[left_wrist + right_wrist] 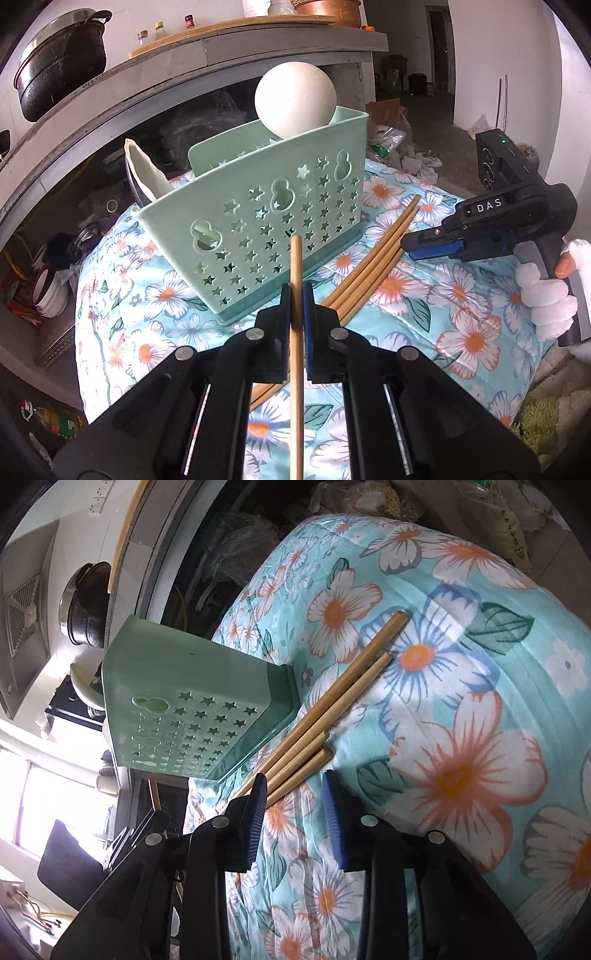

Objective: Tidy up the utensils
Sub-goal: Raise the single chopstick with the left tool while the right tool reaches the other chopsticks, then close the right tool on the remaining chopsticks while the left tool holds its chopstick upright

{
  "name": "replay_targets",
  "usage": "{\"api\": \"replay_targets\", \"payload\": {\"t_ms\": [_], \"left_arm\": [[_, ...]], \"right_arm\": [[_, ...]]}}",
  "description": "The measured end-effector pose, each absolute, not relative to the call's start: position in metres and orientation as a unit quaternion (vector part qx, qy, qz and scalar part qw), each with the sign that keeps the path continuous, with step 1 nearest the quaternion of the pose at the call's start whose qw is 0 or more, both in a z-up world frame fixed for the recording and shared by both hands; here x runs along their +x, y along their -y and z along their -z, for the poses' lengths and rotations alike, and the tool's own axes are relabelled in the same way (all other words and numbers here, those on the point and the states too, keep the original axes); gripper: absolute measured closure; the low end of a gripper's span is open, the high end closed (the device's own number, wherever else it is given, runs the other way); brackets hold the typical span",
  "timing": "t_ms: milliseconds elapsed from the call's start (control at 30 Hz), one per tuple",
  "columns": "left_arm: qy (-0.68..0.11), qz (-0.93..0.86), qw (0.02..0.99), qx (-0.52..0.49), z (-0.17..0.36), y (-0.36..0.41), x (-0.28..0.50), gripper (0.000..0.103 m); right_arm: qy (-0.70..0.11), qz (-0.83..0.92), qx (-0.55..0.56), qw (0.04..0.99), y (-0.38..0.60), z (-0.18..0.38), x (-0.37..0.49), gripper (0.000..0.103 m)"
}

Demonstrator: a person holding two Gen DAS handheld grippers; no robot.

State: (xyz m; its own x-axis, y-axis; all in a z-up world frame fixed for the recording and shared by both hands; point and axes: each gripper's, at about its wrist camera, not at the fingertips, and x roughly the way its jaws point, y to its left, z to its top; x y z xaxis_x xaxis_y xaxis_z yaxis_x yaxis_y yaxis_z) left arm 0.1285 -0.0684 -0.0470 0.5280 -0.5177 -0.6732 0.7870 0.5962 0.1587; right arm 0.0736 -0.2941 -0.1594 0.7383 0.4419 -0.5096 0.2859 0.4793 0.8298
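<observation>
Left tongs: clamped on one upright chopstick | Right tongs: parted, empty, level above loose chopsticks

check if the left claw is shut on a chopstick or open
Shut: the left claw pinches one chopstick between its blue pads, near the green holder.

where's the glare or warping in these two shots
Left wrist view: fisheye bends the shelf into an arc; the basket is evenly lit and sharp. Right wrist view: the window is blown out white, and sun patches fall across the floral cloth.
</observation>
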Motion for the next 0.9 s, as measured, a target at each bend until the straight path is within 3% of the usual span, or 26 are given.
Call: {"api": "replay_targets", "payload": {"t_ms": [167,433,900], "left_arm": [[-0.294,0.391,0.841,0.233,0.05,0.07,0.127,0.098],[-0.293,0.392,0.839,0.238,0.05,0.074,0.122,0.097],[-0.288,0.388,0.839,0.249,0.049,0.076,0.12,0.098]], "right_arm": [[-0.352,-0.036,0.529,0.771,0.297,0.166,0.079,0.089],[-0.347,-0.039,0.543,0.764,0.303,0.17,0.076,0.098],[-0.364,-0.006,0.519,0.773,0.312,0.163,0.038,0.098]]}}
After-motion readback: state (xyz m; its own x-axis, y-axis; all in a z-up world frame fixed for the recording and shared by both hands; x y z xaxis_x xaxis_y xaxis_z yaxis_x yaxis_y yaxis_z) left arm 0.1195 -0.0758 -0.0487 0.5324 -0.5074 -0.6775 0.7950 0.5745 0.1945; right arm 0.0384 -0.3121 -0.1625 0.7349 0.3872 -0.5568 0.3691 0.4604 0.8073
